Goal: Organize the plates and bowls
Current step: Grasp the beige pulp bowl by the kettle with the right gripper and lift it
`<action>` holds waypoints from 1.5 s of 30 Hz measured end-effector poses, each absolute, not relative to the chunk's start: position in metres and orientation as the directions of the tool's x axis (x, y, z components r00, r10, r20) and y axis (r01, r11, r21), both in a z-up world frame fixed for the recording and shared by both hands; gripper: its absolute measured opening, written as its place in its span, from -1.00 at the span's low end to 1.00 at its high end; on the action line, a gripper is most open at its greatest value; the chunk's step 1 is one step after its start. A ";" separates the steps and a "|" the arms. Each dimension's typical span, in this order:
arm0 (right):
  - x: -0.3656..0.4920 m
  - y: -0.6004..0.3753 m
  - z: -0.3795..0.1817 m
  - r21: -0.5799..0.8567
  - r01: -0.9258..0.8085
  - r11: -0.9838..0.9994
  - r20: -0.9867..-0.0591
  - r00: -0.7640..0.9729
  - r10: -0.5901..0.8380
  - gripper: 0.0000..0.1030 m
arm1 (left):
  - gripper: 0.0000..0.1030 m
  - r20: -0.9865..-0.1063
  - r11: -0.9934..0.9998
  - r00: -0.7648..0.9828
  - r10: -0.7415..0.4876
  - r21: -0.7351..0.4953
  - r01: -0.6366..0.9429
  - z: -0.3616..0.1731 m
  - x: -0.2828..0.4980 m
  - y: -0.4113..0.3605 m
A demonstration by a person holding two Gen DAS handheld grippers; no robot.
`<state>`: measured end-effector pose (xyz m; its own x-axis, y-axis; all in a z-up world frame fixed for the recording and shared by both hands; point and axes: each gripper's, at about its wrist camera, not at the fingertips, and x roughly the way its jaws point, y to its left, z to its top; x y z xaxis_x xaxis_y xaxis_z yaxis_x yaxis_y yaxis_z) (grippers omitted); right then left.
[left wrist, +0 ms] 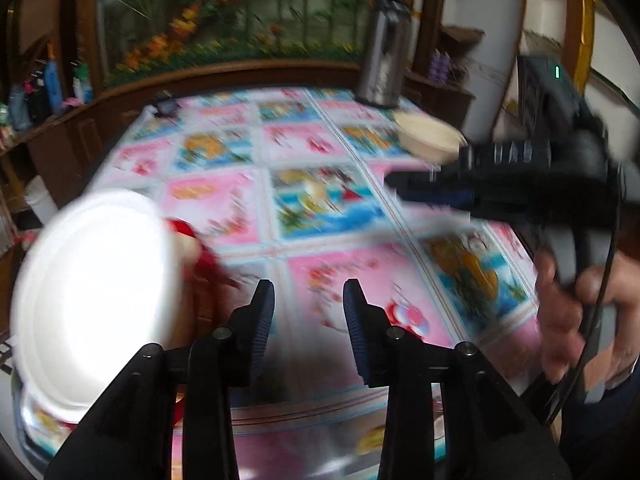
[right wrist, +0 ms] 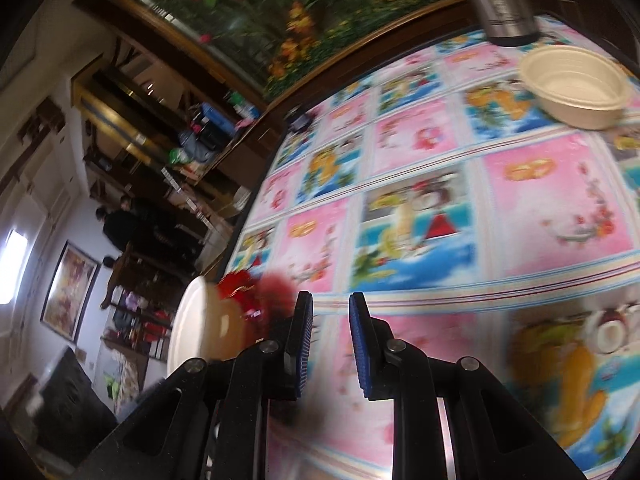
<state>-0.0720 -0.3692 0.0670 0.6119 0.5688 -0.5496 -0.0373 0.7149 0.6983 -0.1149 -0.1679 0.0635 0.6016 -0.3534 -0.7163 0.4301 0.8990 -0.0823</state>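
A white plate [left wrist: 92,300] stands at the table's near left, with a red fluffy thing [left wrist: 192,244] right behind it. It also shows edge-on in the right wrist view [right wrist: 190,320]. A cream bowl [left wrist: 430,136] sits at the far right of the table, and shows in the right wrist view [right wrist: 576,84]. My left gripper [left wrist: 308,300] is open and empty above the table's near part. My right gripper [right wrist: 330,312] is open and empty; in the left wrist view [left wrist: 404,188] it hovers at the right, near the bowl.
A steel thermos [left wrist: 384,52] stands at the far right behind the bowl. The table carries a pink and blue patterned cloth [left wrist: 320,200]. A wooden ledge [left wrist: 240,72] with a flower mural runs along the far side. Shelves with bottles [left wrist: 52,84] stand left.
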 end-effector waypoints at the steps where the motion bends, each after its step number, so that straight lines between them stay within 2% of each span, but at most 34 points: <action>1: -0.072 -0.381 0.066 0.693 -0.019 0.721 -0.556 0.622 0.551 -0.59 | -0.36 -0.732 0.889 0.577 -0.361 -0.085 0.449 0.058 -0.115 -0.176; 3: -0.068 -0.402 0.068 0.676 0.015 0.737 -0.566 0.650 0.507 -0.58 | -0.36 -0.745 0.875 0.555 -0.371 -0.082 0.477 0.053 -0.118 -0.186; 9: -0.032 -0.478 0.086 0.532 0.170 0.830 -0.627 0.737 0.251 -0.58 | -0.36 -0.747 0.865 0.546 -0.380 -0.077 0.496 0.054 -0.121 -0.191; 17: 0.037 -0.524 0.053 0.382 0.278 0.881 -0.717 0.690 0.093 -0.58 | -0.36 -0.754 0.872 0.543 -0.369 -0.079 0.483 0.053 -0.116 -0.185; 20: 0.047 -0.526 0.041 0.371 0.299 0.879 -0.747 0.659 0.091 -0.58 | -0.36 -0.755 0.872 0.540 -0.372 -0.085 0.483 0.052 -0.114 -0.185; 21: 0.047 -0.526 0.037 0.382 0.303 0.873 -0.754 0.649 0.105 -0.57 | -0.36 -0.755 0.872 0.539 -0.373 -0.087 0.482 0.052 -0.113 -0.185; 24: 0.040 -0.518 0.031 0.538 0.260 0.802 -0.724 0.630 0.282 -0.57 | -0.36 -0.755 0.872 0.537 -0.376 -0.093 0.480 0.052 -0.111 -0.185; 27: 0.028 -0.490 0.027 0.712 0.166 0.683 -0.635 0.568 0.524 -0.55 | -0.36 -0.756 0.873 0.535 -0.377 -0.098 0.478 0.052 -0.110 -0.185; 28: 0.019 -0.473 0.029 0.776 0.111 0.621 -0.576 0.525 0.627 -0.55 | -0.36 -0.756 0.873 0.535 -0.377 -0.098 0.478 0.053 -0.110 -0.185; 31: -0.001 -0.449 0.047 0.855 -0.004 0.519 -0.451 0.491 0.746 -0.56 | -0.36 -0.757 0.875 0.538 -0.372 -0.093 0.474 0.053 -0.109 -0.185; 33: -0.015 -0.453 0.070 0.828 -0.049 0.559 -0.445 0.551 0.706 -0.52 | -0.36 -0.755 0.874 0.537 -0.377 -0.098 0.475 0.054 -0.110 -0.184; 36: -0.038 -0.475 0.102 0.704 -0.024 0.710 -0.501 0.691 0.521 -0.28 | -0.36 -0.751 0.872 0.537 -0.385 -0.106 0.478 0.057 -0.112 -0.184; 41: -0.068 -0.511 0.104 0.581 0.113 0.806 -0.560 0.774 0.296 -0.27 | -0.36 -0.757 0.868 0.519 -0.397 -0.124 0.482 0.058 -0.109 -0.188; 45: -0.079 -0.534 0.076 0.617 0.171 0.768 -0.570 0.769 0.288 -0.27 | -0.36 -0.760 0.857 0.488 -0.430 -0.173 0.486 0.062 -0.105 -0.195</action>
<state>-0.0792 -0.5343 0.0756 0.7693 0.2876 -0.5704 0.1706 0.7680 0.6173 -0.1049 -0.1955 0.0621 0.4876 -0.4298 -0.7599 0.4857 0.8569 -0.1730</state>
